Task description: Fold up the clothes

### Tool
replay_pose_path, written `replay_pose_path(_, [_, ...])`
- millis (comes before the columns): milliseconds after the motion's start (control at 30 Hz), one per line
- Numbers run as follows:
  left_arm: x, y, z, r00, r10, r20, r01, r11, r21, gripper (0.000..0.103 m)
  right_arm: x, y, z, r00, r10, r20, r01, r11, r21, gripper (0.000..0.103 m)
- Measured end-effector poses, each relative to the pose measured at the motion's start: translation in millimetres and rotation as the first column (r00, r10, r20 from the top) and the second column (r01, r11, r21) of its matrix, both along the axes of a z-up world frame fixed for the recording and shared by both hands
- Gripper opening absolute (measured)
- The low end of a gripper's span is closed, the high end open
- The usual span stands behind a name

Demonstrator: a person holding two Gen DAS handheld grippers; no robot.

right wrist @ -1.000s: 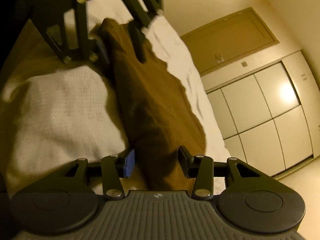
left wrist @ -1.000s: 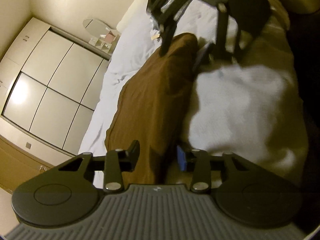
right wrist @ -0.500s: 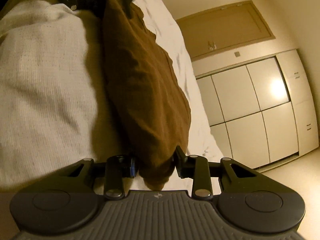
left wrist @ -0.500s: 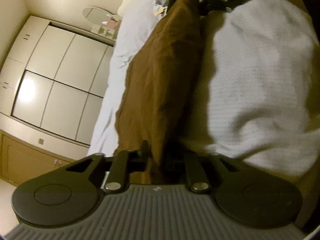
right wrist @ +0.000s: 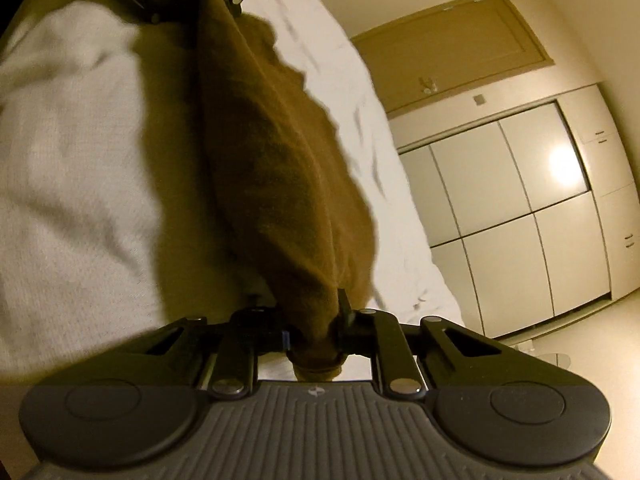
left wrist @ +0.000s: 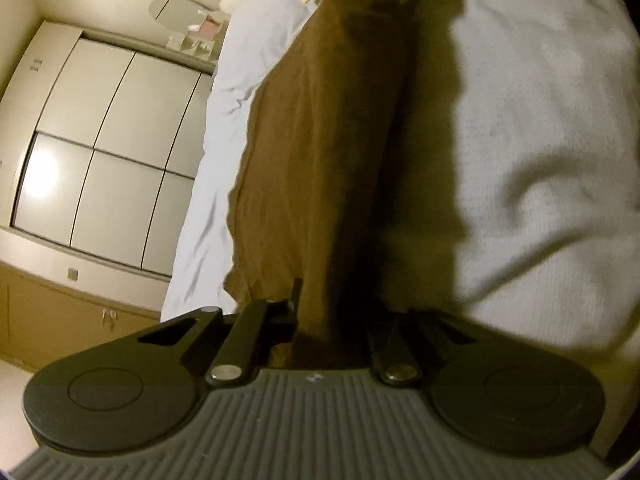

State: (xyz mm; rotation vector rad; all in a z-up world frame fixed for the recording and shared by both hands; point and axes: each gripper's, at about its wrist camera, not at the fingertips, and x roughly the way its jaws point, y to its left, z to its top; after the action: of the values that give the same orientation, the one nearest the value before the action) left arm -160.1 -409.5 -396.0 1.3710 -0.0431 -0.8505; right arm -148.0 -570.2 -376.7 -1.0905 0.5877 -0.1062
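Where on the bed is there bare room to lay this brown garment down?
Bare white sheet runs between the brown garment and the bed edge facing the wardrobe. The other side is crowded: a white knit blanket lies right beside the garment, which both the left gripper and the right gripper hold stretched.

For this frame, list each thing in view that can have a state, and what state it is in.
brown garment: lifted, stretched between both claws.
left claw: shut on one end of the garment.
right claw: shut on the other end.
white knit garment: lying rumpled on the bed, unheld.
white sheet: wrinkled.
wardrobe doors: closed.
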Motion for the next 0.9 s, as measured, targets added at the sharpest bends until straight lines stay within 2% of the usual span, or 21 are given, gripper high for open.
replay_pose_path(100, [9.6,3.3,23.0,1.000,0.004,0.009,-0.003,0.999,-0.052,0.006,-2.0,10.4,21.5,0.999,-0.016,0.035,0.015,0.999,0.029,0.015])
replay_pose_path(167, [12.8,3.3,31.7,1.000,0.007,-0.013,-0.008,0.998,-0.068,0.006,-6.5,15.8,21.5,0.999,-0.031,0.032,0.030,0.999,0.041,0.015])
replay_pose_path(233, [12.2,3.5,27.0,0.999,0.010,-0.034,-0.012,0.998,-0.060,0.006,-6.6,20.9,13.2,0.999,-0.042,0.022,0.041,0.998,0.039,0.017])
replay_pose_path(267, [11.8,3.6,24.1,0.999,0.012,-0.045,-0.014,0.998,-0.056,0.006,-4.5,24.1,6.9,0.999,-0.042,0.014,0.041,0.999,0.027,0.021])
replay_pose_path(300, [11.3,3.7,21.3,0.998,0.014,-0.056,-0.016,0.999,-0.052,0.006,-6.0,25.9,-0.4,0.999,-0.039,0.010,0.039,0.999,0.016,0.026])
replay_pose_path(333, [10.7,3.9,17.6,0.998,0.015,-0.067,-0.018,0.999,-0.046,0.006,-10.4,26.9,-6.7,0.999,-0.036,0.013,0.036,0.999,0.008,0.037])
replay_pose_path(367, [12.0,3.7,15.6,0.997,0.017,-0.073,-0.020,0.999,-0.044,0.006,-14.7,27.9,-12.3,0.999,-0.035,0.017,0.035,0.999,0.005,0.040])
replay_pose_path(500, [13.9,3.1,14.1,0.997,0.019,-0.079,-0.024,0.998,-0.057,0.006,-32.5,36.3,-20.6,0.998,-0.045,0.046,0.043,0.997,0.057,0.040])
replay_pose_path(633, [13.6,1.8,14.9,0.996,0.015,-0.084,-0.020,0.998,-0.061,0.006,-33.7,52.6,-28.0,0.998,0.004,0.060,-0.006,0.999,0.041,0.044])
replay_pose_path(700, [13.8,3.1,12.8,0.997,0.011,-0.082,-0.016,0.998,-0.059,0.006,-29.3,57.2,-36.8,0.999,0.017,0.049,-0.018,1.000,0.024,0.043])
replay_pose_path(767, [13.9,5.2,11.3,0.997,0.009,-0.082,-0.014,0.998,-0.058,0.006,-16.5,52.0,-36.9,0.999,0.016,0.043,-0.016,1.000,0.013,0.037])
replay_pose_path(833, [12.5,6.7,10.2,0.997,0.005,-0.078,-0.010,0.998,-0.061,0.006,-7.7,46.2,-34.0,0.999,0.016,0.039,-0.016,1.000,0.014,0.034])
replay_pose_path(900, [13.0,6.3,12.4,0.997,-0.001,-0.074,-0.004,0.998,-0.068,0.006,-2.1,40.4,-29.1,0.999,0.017,0.039,-0.018,1.000,0.025,0.025])
